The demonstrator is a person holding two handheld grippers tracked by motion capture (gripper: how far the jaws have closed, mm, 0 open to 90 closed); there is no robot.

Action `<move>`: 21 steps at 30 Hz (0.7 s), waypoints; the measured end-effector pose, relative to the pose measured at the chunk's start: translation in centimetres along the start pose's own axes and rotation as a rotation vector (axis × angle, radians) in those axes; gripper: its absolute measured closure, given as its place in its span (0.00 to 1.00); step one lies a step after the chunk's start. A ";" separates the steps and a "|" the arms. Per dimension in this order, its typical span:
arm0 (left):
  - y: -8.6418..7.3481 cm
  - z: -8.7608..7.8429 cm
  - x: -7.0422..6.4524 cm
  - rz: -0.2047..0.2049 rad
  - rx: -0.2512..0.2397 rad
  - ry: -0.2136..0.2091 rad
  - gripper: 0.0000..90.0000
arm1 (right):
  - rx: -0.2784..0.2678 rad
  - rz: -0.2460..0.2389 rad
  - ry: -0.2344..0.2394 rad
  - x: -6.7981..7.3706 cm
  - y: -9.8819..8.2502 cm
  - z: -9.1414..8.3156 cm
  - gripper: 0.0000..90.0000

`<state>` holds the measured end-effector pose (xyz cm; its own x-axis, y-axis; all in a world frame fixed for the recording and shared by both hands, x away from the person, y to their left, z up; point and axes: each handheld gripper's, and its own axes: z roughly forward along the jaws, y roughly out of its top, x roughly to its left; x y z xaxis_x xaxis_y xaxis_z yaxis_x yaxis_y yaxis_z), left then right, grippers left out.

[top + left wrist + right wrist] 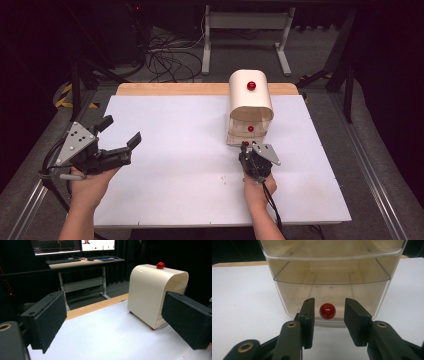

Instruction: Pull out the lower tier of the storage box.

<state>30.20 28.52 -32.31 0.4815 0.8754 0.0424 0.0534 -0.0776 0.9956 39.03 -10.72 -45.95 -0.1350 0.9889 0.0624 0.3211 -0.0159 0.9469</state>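
1. Two hand-held grippers work over a white desk with a wooden strip along its far edge.
2. Toward the far right of the desk stands a cream cabinet with a rounded top and clear plastic drawers stacked in its open front.
3. One red knob sits on the cabinet's top, a second red knob marks an upper drawer, and a third, the bottom drawer knob, sticks out from the lowest clear drawer.
4. At the cabinet's foot, the right gripper points straight at that lowest drawer.
5. Its jaws stand one on each side of the bottom drawer knob, with a clear gap on both sides; they are partly spread and not touching it.
6. From above, the right gripper lies just in front of the cabinet, held by the person's right hand.
7. Well apart, near the desk's left edge, the left gripper is held by the left hand.
8. Its jaws are spread wide with nothing between them; its own view looks across the desk at the cabinet's side.
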 end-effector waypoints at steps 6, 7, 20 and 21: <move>0.0 0.0 0.0 -0.001 -0.001 -0.001 0.07 | 0.009 0.002 0.003 0.1 -0.1 0.3 0.70; 0.0 0.0 -0.1 -0.002 -0.001 0.000 0.08 | 0.007 -0.002 -0.001 0.1 -0.2 0.4 0.71; 0.0 0.0 -0.1 0.007 0.004 -0.002 0.08 | 0.005 -0.012 -0.028 0.2 -0.4 0.8 0.76; 0.0 0.0 -0.1 0.007 0.004 -0.002 0.08 | 0.006 -0.012 -0.028 0.2 -0.4 0.8 0.76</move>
<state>30.20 28.43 -32.35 0.4834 0.8740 0.0490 0.0537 -0.0855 0.9949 39.61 -10.42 -46.59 -0.1127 0.9927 0.0426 0.3248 -0.0037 0.9458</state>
